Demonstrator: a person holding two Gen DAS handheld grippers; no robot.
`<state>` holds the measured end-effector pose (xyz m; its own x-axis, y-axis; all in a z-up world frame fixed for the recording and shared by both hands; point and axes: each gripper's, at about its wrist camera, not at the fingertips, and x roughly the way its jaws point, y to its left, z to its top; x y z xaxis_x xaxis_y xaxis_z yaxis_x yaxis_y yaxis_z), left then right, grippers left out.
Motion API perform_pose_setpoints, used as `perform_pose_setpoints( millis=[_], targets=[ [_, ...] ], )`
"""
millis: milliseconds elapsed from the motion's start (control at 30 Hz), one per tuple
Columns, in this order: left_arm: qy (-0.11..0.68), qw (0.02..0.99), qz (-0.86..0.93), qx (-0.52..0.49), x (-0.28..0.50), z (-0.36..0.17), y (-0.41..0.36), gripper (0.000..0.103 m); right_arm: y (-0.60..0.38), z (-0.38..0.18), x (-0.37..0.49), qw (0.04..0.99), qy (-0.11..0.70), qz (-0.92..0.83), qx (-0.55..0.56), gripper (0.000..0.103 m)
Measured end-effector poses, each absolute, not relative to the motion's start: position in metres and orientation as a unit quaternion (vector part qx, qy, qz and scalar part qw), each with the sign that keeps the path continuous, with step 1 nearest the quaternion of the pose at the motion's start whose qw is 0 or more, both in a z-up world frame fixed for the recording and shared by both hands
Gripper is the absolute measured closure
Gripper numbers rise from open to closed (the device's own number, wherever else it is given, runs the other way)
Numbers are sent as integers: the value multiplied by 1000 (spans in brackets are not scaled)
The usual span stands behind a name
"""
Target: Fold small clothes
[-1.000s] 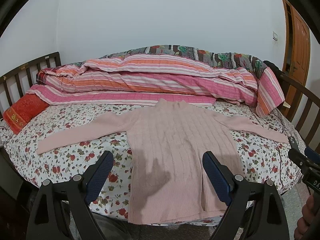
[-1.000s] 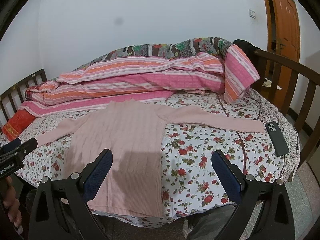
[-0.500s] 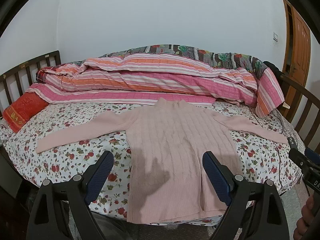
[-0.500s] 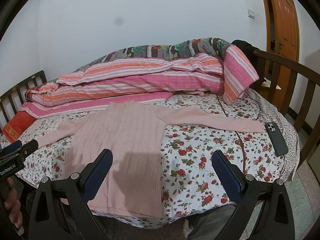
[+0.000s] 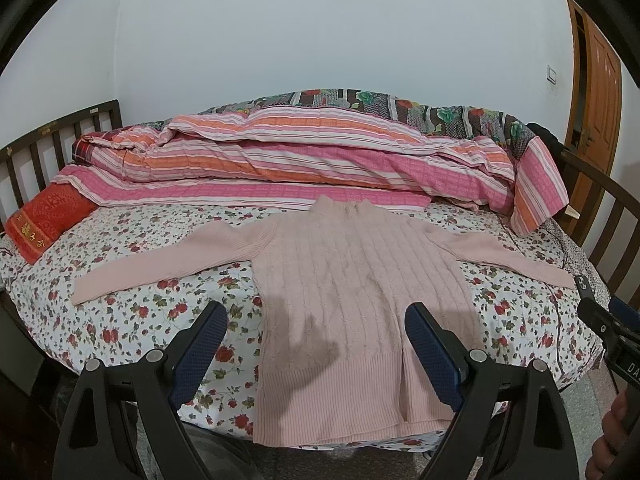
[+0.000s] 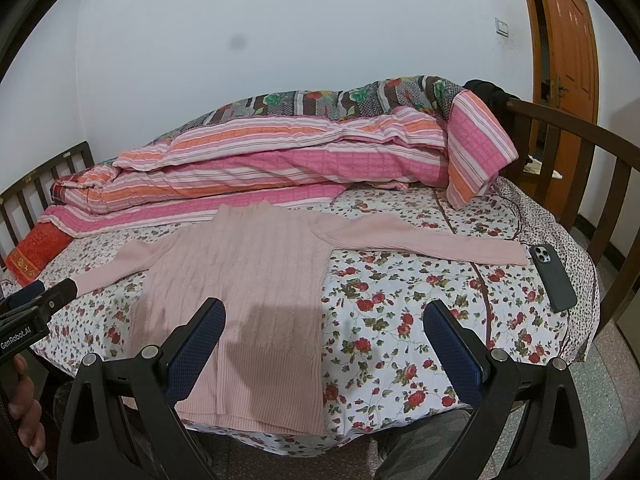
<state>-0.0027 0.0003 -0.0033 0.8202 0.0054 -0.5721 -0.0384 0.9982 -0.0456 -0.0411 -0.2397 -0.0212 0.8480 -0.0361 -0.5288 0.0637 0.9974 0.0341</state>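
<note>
A pale pink cable-knit sweater (image 5: 352,292) (image 6: 248,288) lies flat on the flowered bed sheet, collar toward the far quilts, both sleeves spread out sideways, hem at the near bed edge. My left gripper (image 5: 316,320) hovers open above the sweater's lower body, with nothing between its blue pads. My right gripper (image 6: 324,320) is open too, over the sweater's right hem edge and the bare sheet beside it. Each gripper shows at the edge of the other's view, with a hand on it.
Rolled striped quilts (image 5: 320,164) fill the far side of the bed. A red pillow (image 5: 44,216) lies at far left. A dark phone (image 6: 552,276) rests by the right sleeve's cuff. Wooden bed rails (image 6: 580,152) flank both ends; an orange door (image 6: 568,40) stands at right.
Both views have shifted only slightly, with the bed sitting a little lower in frame. The sweater lies as before and both grippers stay open.
</note>
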Motion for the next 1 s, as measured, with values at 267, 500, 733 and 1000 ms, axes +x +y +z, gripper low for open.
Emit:
perform_pose_setpoints(
  millis=[267,500,733,1000],
  targets=[
    [300,954,11,-29,-4,-3,0,13,-240,-21,-41,961,274,-26,25,5],
    [300,953,12,-31,-5,-2,0,13,-239,-21,-41,961,273,-26,25,5],
    [301,953,12,-31,-5,-2,1,13,-238,-22,-41,961,274,-26,25,5],
    [301,953,11,-36,-1,-1,4,13,-237,-21,-41,962,272,-24,22,5]
  ],
)
